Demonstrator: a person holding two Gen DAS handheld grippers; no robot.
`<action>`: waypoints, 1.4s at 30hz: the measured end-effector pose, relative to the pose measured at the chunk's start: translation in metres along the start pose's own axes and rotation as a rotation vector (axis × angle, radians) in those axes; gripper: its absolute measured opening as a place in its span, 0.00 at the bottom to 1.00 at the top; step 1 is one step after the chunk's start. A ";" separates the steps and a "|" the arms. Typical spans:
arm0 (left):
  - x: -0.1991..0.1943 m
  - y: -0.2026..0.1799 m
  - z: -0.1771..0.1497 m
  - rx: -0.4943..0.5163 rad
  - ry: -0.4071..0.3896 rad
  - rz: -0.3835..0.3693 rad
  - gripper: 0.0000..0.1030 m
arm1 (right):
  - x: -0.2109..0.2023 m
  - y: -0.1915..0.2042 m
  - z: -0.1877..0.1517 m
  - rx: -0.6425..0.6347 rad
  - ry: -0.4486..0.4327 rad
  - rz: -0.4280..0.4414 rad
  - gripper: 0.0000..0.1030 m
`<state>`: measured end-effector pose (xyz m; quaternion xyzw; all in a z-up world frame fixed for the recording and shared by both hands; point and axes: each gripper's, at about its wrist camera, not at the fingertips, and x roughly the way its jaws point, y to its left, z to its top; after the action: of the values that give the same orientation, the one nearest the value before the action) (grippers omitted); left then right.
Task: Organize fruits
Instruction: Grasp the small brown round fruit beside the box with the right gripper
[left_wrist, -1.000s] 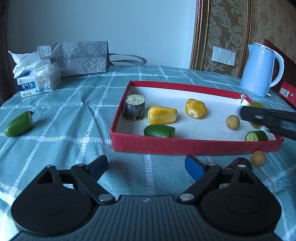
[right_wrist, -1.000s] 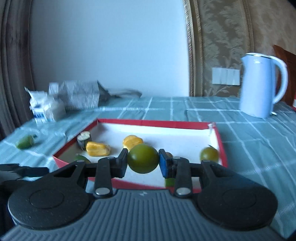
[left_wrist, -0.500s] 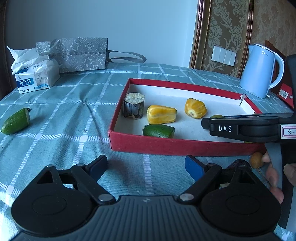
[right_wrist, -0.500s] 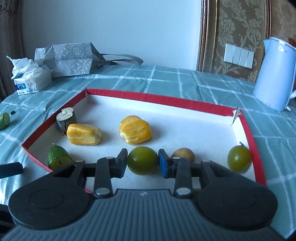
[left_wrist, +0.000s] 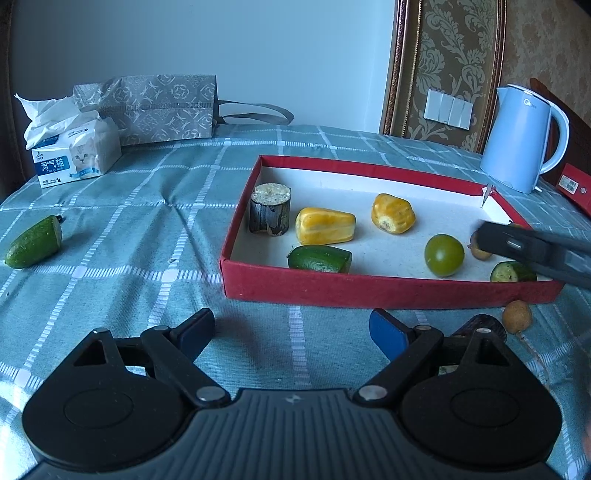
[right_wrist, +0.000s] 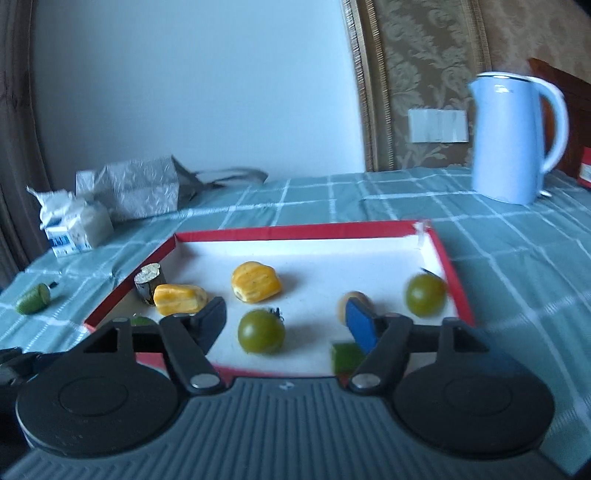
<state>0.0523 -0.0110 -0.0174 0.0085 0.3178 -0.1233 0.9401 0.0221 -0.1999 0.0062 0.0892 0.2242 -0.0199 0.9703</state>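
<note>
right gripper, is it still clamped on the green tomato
No, the right gripper is open and the green tomato sits free on the tray floor.

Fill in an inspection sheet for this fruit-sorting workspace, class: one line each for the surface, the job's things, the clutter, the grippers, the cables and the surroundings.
Surface: table under a teal checked tablecloth.
Job's things: red tray holds two yellow fruits, two green round fruits, cucumber pieces, a dark stump piece and a small brown fruit; the nearer green round fruit sits free on the tray floor. Outside it: a cucumber half and a small brown fruit.
Clutter: tissue pack, grey gift bag, blue kettle.
Grippers: left gripper open, empty; right gripper open, above the tray.
Cables: nothing seen.
Surroundings: plain wall, patterned panel with light switches.
</note>
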 end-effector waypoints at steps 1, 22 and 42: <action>0.000 0.000 0.000 0.001 0.000 0.001 0.89 | -0.009 -0.005 -0.004 0.015 -0.014 -0.003 0.72; 0.000 -0.004 -0.001 0.027 0.000 0.020 0.89 | -0.037 -0.017 -0.040 -0.144 0.089 -0.027 0.56; -0.008 -0.002 0.000 -0.004 -0.032 -0.041 0.89 | -0.013 -0.029 -0.033 -0.041 0.145 -0.004 0.25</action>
<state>0.0464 -0.0109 -0.0124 -0.0018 0.3029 -0.1419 0.9424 -0.0063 -0.2222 -0.0217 0.0701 0.2944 -0.0109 0.9530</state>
